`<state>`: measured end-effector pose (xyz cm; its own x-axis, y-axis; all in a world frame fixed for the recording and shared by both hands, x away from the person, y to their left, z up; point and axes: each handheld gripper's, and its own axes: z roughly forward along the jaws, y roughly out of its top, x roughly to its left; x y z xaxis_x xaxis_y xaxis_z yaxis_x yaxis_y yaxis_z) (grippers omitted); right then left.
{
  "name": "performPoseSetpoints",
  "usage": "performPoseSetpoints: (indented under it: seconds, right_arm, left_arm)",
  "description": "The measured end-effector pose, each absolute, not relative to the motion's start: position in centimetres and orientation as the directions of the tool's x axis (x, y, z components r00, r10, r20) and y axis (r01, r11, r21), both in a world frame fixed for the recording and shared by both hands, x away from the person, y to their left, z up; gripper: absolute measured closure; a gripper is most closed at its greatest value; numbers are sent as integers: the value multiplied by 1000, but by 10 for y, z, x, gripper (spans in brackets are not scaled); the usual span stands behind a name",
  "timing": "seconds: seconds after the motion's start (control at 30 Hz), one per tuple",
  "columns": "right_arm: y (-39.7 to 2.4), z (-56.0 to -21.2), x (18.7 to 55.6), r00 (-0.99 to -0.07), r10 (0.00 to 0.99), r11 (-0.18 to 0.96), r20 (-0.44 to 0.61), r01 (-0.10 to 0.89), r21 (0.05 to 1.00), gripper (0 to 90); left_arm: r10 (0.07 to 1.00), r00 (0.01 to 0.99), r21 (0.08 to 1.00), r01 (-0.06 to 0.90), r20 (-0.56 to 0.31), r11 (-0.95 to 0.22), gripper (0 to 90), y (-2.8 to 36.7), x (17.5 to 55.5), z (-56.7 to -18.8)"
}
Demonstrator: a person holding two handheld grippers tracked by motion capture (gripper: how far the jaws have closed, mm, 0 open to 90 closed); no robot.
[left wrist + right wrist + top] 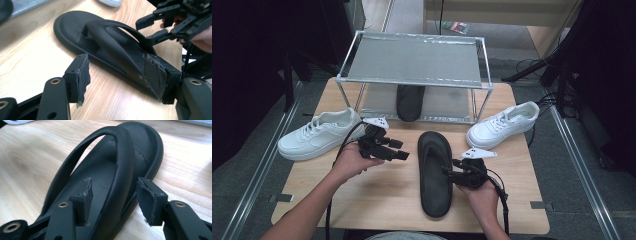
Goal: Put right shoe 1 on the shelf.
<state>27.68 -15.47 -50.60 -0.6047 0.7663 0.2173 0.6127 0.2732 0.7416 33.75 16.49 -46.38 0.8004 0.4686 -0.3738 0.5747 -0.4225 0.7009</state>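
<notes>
Black flip-flop (435, 172) on the bench (382, 195) looks light and bendy (best gripped by its strap), with 2 grippers, left gripper (398, 150) and right gripper (451, 174), gaping wide around nothing.

light: bright overhead | glare: tabletop (190, 157) washed out | surroundings: dark | blur: slight

The wooden surface (377, 195) carried a black sandal (434, 172) near its centre, toe pointing to 12 o'clock. A white sneaker (319, 134) lay at 9 o'clock, near the surface's edge, and a second white sneaker (503, 125) at 2 o'clock. At 12 o'clock stood a metal rack (412, 80), its legs on the surface. Its lower shelf (447, 107) held another black sandal (409, 101), just beyond the first. Its grey top shelf (414, 60) was bare.
</notes>
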Motion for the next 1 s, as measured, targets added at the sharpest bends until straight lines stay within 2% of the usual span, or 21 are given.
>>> performPoseSetpoints:
  seconds: [0.2, 0.33, 0.57, 1.0]
  right_arm:
    - [-144, -517, 282, -594, 778, 285, 203, 623, 728, 532]
    - [-144, -519, 283, -575, 790, 261, 213, 629, 732, 623]
    - [-144, -518, 287, -535, 802, 209, 265, 667, 716, 716]
    - [-143, -515, 290, -510, 812, 182, 285, 684, 707, 745]
  left_arm:
    - [474, 807, 713, 559, -351, -424, 372, 165, 337, -463]
    - [478, 805, 713, 561, -350, -421, 371, 167, 338, -464]
    - [487, 802, 718, 560, -345, -413, 371, 172, 338, -463]
    - [498, 801, 723, 555, -332, -411, 372, 175, 339, -462]
